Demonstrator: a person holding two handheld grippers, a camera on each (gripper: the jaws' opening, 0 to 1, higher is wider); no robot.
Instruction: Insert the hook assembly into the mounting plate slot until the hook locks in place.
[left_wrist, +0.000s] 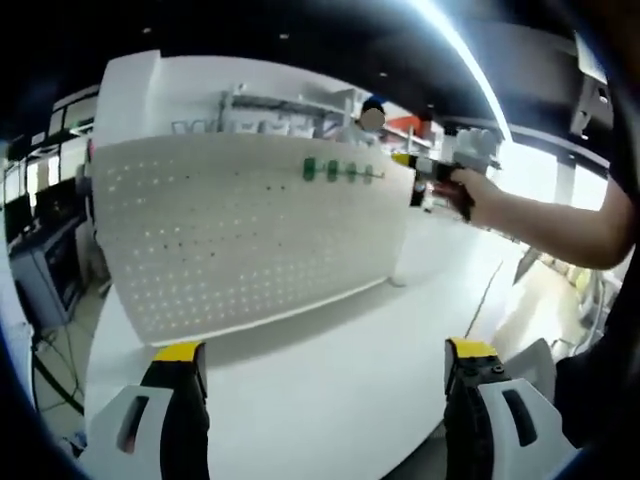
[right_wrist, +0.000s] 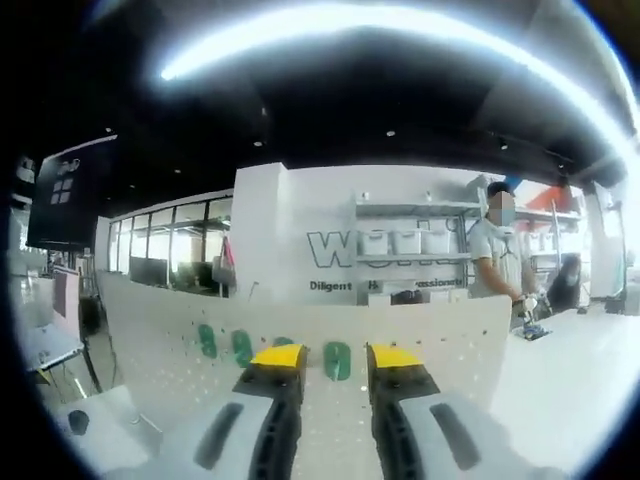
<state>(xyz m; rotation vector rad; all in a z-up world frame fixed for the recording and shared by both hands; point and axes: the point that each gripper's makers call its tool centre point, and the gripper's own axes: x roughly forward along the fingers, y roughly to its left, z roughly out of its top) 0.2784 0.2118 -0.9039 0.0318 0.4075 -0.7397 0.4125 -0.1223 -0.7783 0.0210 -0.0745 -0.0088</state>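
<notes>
A white pegboard mounting plate (left_wrist: 250, 240) stands upright on the white table (left_wrist: 330, 400). Several green hooks (left_wrist: 338, 172) hang in a row near its upper right. My left gripper (left_wrist: 325, 350) sits low over the table in front of the board, jaws wide open and empty. A hand holds my right gripper (left_wrist: 415, 175) at the board's upper right edge, close to the last hook. In the right gripper view the pegboard (right_wrist: 150, 340) lies just ahead, and my right gripper (right_wrist: 336, 357) has its jaws a little apart. A green hook (right_wrist: 337, 360) on the board shows in the gap, untouched.
A person (right_wrist: 497, 255) stands behind the board by shelves of bins (right_wrist: 410, 240). More white table (right_wrist: 590, 360) stretches to the right. Screens and cables (left_wrist: 40, 260) crowd the left beyond the table edge. The holder's forearm (left_wrist: 560, 225) reaches across the right side.
</notes>
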